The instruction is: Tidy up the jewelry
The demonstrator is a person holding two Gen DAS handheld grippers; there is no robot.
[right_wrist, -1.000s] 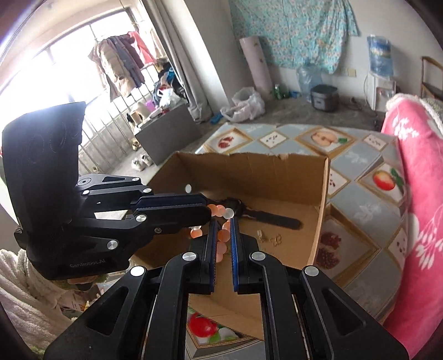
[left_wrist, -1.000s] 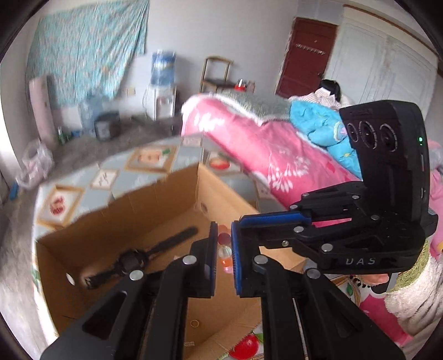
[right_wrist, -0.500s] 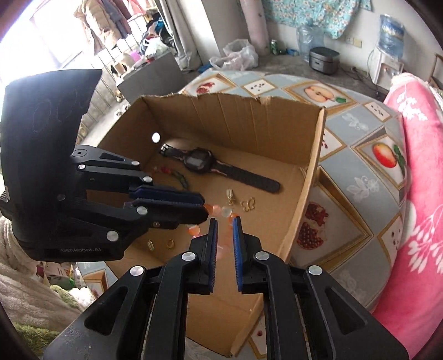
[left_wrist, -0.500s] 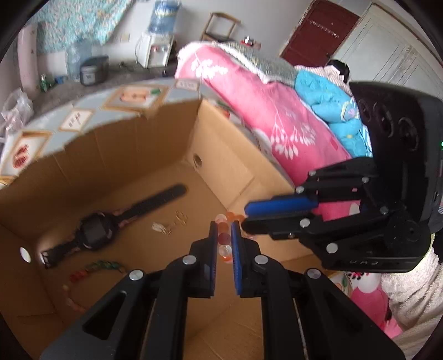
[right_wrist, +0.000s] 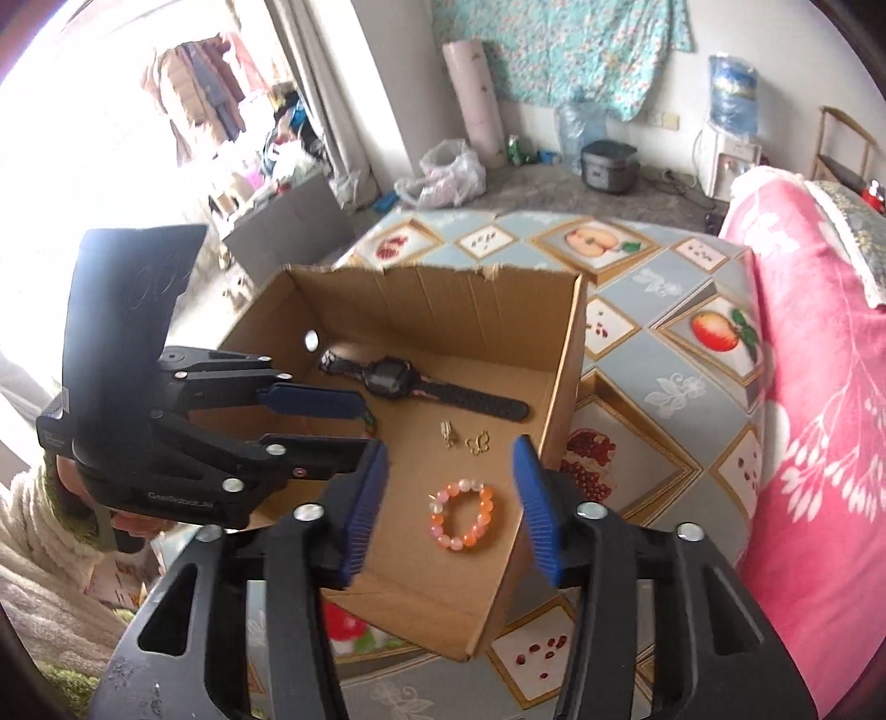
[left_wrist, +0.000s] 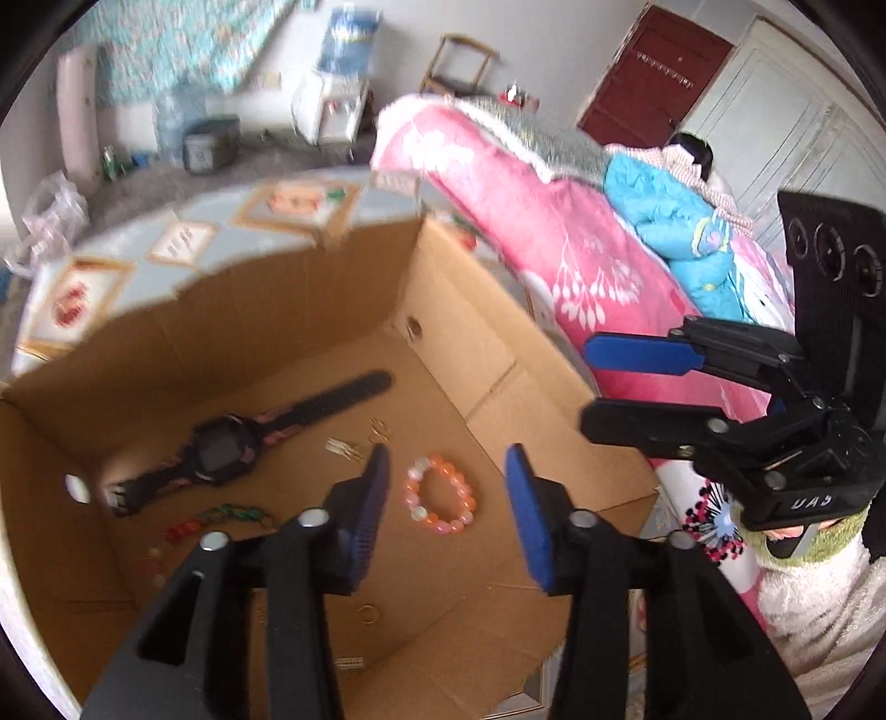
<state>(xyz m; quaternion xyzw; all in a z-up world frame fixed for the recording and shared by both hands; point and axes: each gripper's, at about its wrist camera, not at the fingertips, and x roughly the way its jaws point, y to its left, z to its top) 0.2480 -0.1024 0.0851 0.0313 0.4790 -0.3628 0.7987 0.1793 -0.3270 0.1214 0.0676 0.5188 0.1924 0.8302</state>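
Two wrist fisheyes, both angled steeply down, close above open cardboard box (left_wrist: pixel 487 354) on patterned tablecloth (right_wrist: pixel 670 360). Left view faces pink bedding and door; right view faces window. Shared: box floor, orange bead bracelet (right_wrist: pixel 462 520), black watch (left_wrist: pixel 221 448).

I see a tablecloth (right_wrist: pixel 653 354) printed with fruit pictures covering the table. A pink blanket (right_wrist: pixel 819 421) with white leaf patterns lies along its right side, and a blue padded jacket (left_wrist: pixel 670 232) rests on top of it. Against the far wall I can make out a water dispenser (right_wrist: pixel 731 133), a rice cooker (right_wrist: pixel 609 166), a flowered curtain (right_wrist: pixel 559 50) and a dark red door (left_wrist: pixel 648 83).
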